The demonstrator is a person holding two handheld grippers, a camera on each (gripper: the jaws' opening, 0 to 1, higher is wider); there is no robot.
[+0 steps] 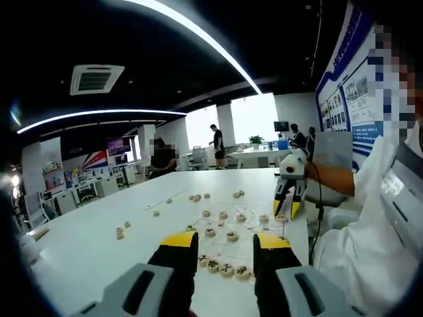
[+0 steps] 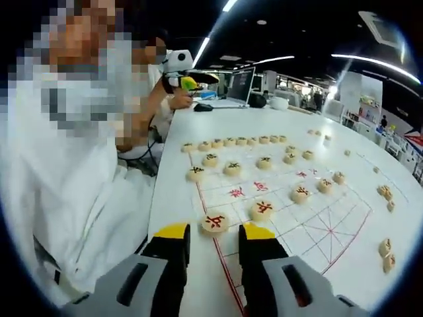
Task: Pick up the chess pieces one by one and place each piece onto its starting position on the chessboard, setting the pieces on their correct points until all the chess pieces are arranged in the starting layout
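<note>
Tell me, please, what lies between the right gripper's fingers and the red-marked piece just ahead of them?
Nothing: in the right gripper view, the right gripper sits right behind the red-marked piece, with only bare white board visible in between.

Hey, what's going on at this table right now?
A person in a white shirt holds tongs in each hand and is laying out Chinese chess discs on a printed board on a white table. The right tongs hover open just short of a red-marked disc at the board's edge. The left tongs are open above the row of black-marked discs. Several loose discs lie off the board.
</note>
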